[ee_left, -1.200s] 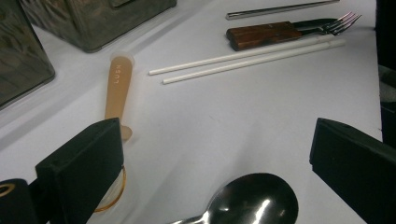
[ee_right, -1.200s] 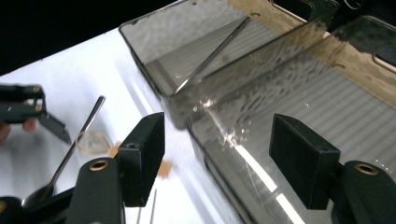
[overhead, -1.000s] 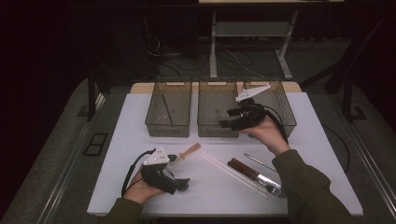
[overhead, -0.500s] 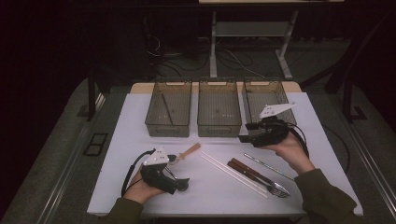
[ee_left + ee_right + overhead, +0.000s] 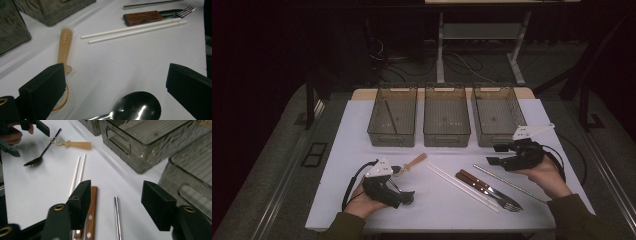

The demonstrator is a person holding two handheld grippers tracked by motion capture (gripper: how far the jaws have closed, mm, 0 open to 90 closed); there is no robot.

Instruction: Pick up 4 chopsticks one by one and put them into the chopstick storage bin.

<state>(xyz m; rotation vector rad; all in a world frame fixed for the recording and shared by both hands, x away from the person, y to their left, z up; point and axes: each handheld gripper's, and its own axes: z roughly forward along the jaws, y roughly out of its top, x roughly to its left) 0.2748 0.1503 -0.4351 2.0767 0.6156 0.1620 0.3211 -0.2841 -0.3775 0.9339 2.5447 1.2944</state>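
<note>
My left gripper (image 5: pixel 408 198) rests open on the white table (image 5: pixel 362 125) at the front left. A metal spoon (image 5: pixel 136 106) lies on the table between its jaws, untouched. My right gripper (image 5: pixel 492 155) hovers open at the right, pointing left, just above a thin metal rod (image 5: pixel 512 184). Its jaws have just been closing, with nothing gripped between them; the rod (image 5: pixel 117 220) lies under the gap. Two white chopsticks (image 5: pixel 462 186), a wood-handled knife and fork (image 5: pixel 474 181) and a beige-handled utensil (image 5: pixel 414 161) lie between the two grippers.
Three clear bins stand in a row at the back: left (image 5: pixel 392 142), middle (image 5: pixel 447 140), right (image 5: pixel 492 140). A thin stick (image 5: pixel 388 115) lies in the left bin. The right bin's wall is close in front of my right gripper.
The right gripper has come back from over the right-hand bins toward the person and sunk to just above the metal rod. The left gripper has stayed put.
</note>
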